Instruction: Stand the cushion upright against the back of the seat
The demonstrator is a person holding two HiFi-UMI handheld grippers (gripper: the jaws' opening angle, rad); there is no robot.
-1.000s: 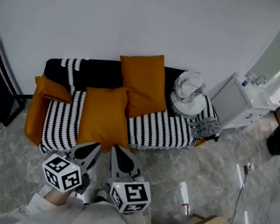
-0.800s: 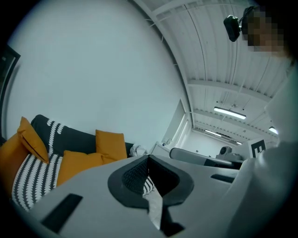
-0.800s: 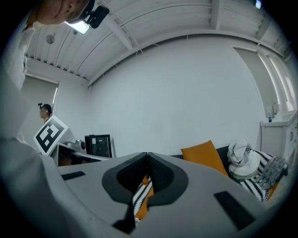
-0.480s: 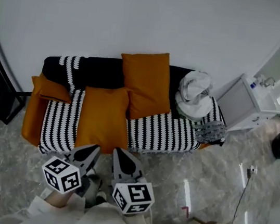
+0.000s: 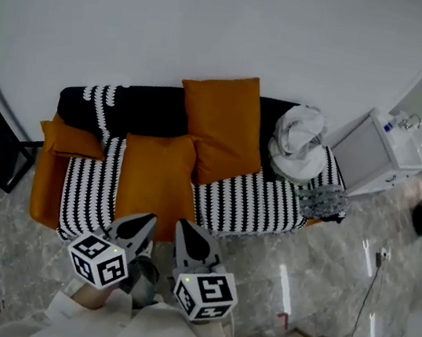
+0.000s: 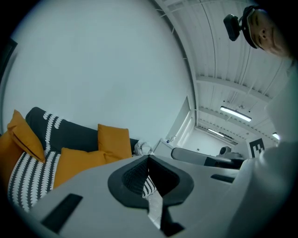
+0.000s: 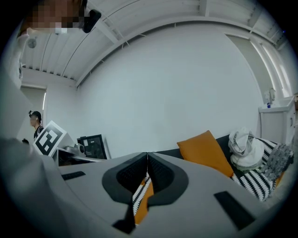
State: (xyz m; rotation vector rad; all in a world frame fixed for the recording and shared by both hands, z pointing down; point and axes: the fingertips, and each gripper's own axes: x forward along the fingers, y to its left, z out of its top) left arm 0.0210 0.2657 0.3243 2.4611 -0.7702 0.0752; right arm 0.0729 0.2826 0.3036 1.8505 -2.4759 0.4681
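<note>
We hold left tool point(image 5: 142, 223) and right tool point(image 5: 184, 228) side by side, clenched empty; cushion point(image 5: 157, 175) just ahead, floor point(image 5: 324, 253) stretching rightward.

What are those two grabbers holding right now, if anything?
Nothing: the left gripper and the right gripper are both shut, with nothing between their jaws.

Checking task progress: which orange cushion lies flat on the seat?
The front-centre cushion; the right cushion leans on the backrest, the left cushion is tucked by the armrest.
</note>
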